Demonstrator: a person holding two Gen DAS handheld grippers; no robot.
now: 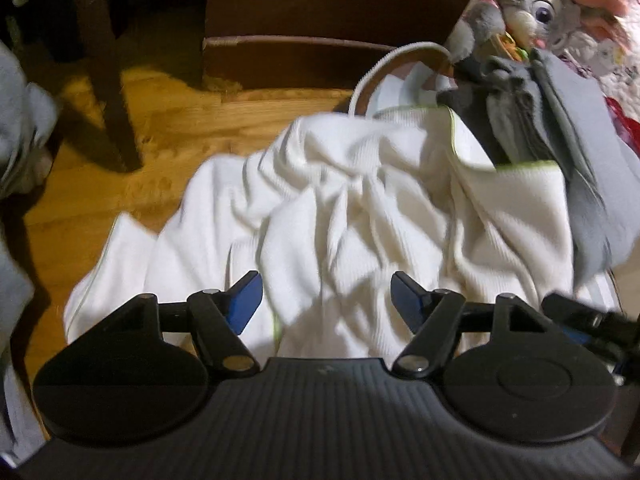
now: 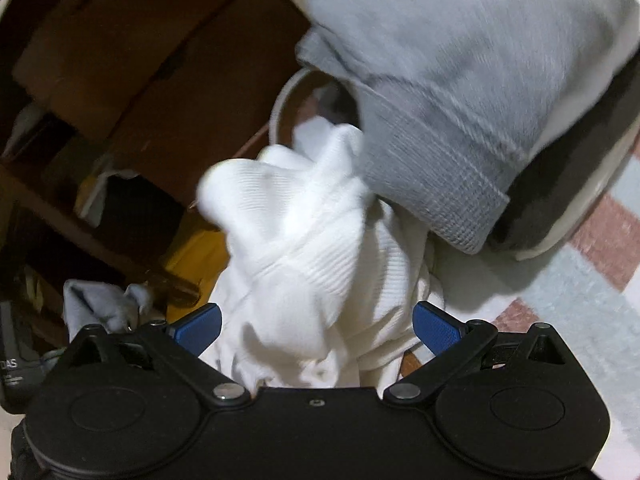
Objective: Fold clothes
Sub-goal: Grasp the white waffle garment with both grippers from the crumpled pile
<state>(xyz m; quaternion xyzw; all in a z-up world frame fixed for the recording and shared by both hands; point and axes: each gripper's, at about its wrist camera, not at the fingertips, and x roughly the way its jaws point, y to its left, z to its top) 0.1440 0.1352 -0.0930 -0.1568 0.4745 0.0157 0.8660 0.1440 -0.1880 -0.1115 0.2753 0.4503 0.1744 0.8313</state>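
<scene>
Both grippers' fingers point(image 1: 326, 300) point(image 2: 316, 328) gape over blurred white garment point(image 1: 360, 208); only left view shows plush rabbit point(image 1: 560, 8).

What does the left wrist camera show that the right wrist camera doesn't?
Only the left wrist view shows a grey plush toy at top right, a patterned quilt behind it, the wooden floor and a dark chair leg.

Only the right wrist view shows a cardboard box, a grey ribbed cuff, something yellow and a pink-and-blue checked cloth.

Both show the crumpled white garment, a white hoop-like rim and grey clothing. Each view's tool, left and right, is open, with the white fabric between the blue pads but not pinched.
</scene>
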